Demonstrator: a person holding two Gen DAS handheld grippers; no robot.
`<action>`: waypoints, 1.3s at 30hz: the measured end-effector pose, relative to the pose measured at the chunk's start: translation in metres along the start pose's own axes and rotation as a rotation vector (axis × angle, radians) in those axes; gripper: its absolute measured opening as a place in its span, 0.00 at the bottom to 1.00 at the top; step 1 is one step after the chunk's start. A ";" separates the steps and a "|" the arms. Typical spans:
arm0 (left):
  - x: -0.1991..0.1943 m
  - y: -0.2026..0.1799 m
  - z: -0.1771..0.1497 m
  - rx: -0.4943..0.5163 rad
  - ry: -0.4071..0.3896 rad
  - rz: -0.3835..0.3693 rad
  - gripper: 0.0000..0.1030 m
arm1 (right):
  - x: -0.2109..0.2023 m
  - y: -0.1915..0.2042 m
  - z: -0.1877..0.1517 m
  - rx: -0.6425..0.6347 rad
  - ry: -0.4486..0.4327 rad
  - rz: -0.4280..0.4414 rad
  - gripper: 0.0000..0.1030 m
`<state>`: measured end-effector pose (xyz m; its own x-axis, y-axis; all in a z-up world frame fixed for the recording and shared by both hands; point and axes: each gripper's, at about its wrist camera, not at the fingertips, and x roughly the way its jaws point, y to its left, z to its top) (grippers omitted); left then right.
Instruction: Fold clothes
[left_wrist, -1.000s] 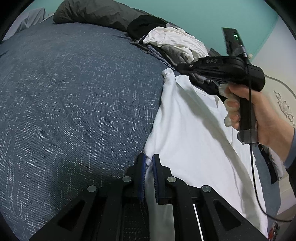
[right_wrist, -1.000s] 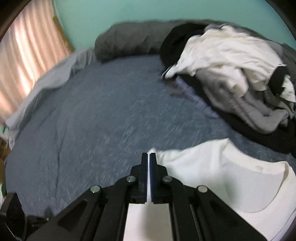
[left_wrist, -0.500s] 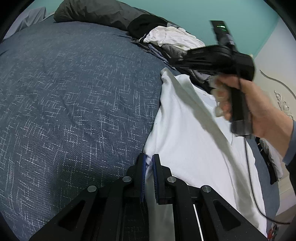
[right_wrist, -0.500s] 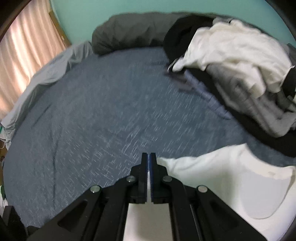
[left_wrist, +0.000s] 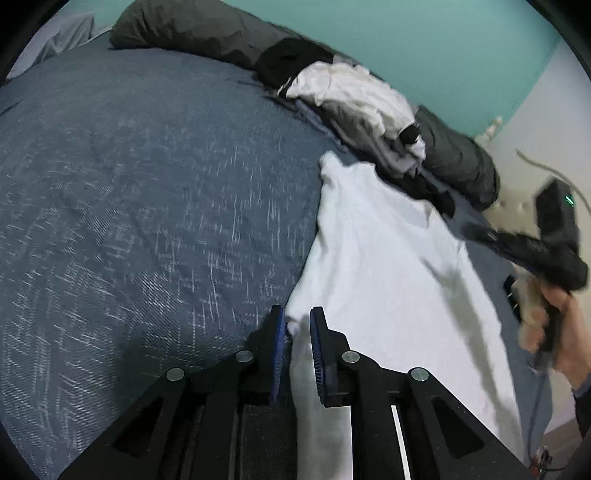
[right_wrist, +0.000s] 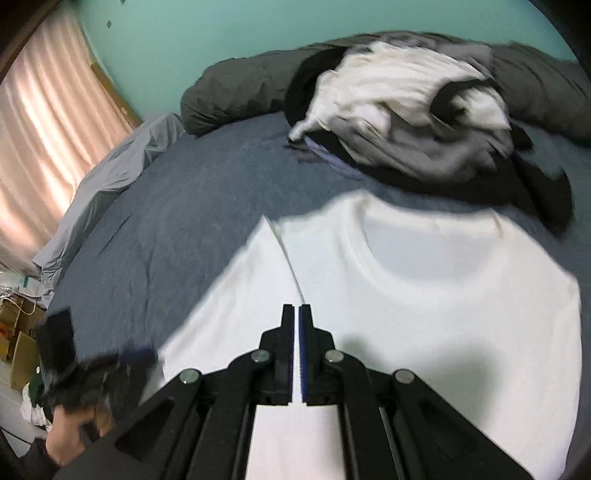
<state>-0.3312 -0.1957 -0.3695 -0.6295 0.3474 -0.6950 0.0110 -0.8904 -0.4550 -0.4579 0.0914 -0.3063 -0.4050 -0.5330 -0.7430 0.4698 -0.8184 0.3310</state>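
Note:
A white T-shirt (left_wrist: 388, 277) lies spread on the blue bedspread (left_wrist: 147, 184), collar toward the far side. My left gripper (left_wrist: 297, 325) sits at the shirt's near left edge. Its jaws are opening, with a bunch of white fabric still loose between the blue pads. In the right wrist view the T-shirt (right_wrist: 424, 295) fills the foreground, with a fold line down its left side. My right gripper (right_wrist: 296, 308) hovers over it, shut, with nothing held. In the left wrist view the right gripper (left_wrist: 471, 232) appears blurred at the far right, held by a hand (left_wrist: 561, 332).
A pile of unfolded white, grey and black clothes (left_wrist: 354, 99) lies beyond the shirt, also visible as the clothes pile (right_wrist: 406, 110). A dark grey duvet roll (left_wrist: 192, 33) lines the teal wall. A pink curtain (right_wrist: 48, 129) and cardboard boxes (right_wrist: 18, 332) stand off the bed's left side.
My right gripper swung away from the shirt's far corner to the right and now hangs over the chest area. The left jaws have spread wider around the shirt's edge.

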 end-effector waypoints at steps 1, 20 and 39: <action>0.002 0.001 -0.001 0.000 0.004 -0.003 0.14 | -0.006 -0.005 -0.010 0.006 0.006 -0.006 0.02; -0.011 0.018 -0.004 -0.094 0.000 -0.030 0.06 | -0.120 -0.102 -0.122 0.234 -0.016 -0.114 0.02; -0.179 -0.017 -0.105 -0.018 0.180 0.060 0.32 | -0.261 -0.087 -0.284 0.256 0.192 -0.149 0.38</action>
<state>-0.1371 -0.2119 -0.2962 -0.4779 0.3425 -0.8089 0.0595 -0.9061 -0.4188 -0.1704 0.3624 -0.3065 -0.2879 -0.3732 -0.8820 0.1947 -0.9245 0.3277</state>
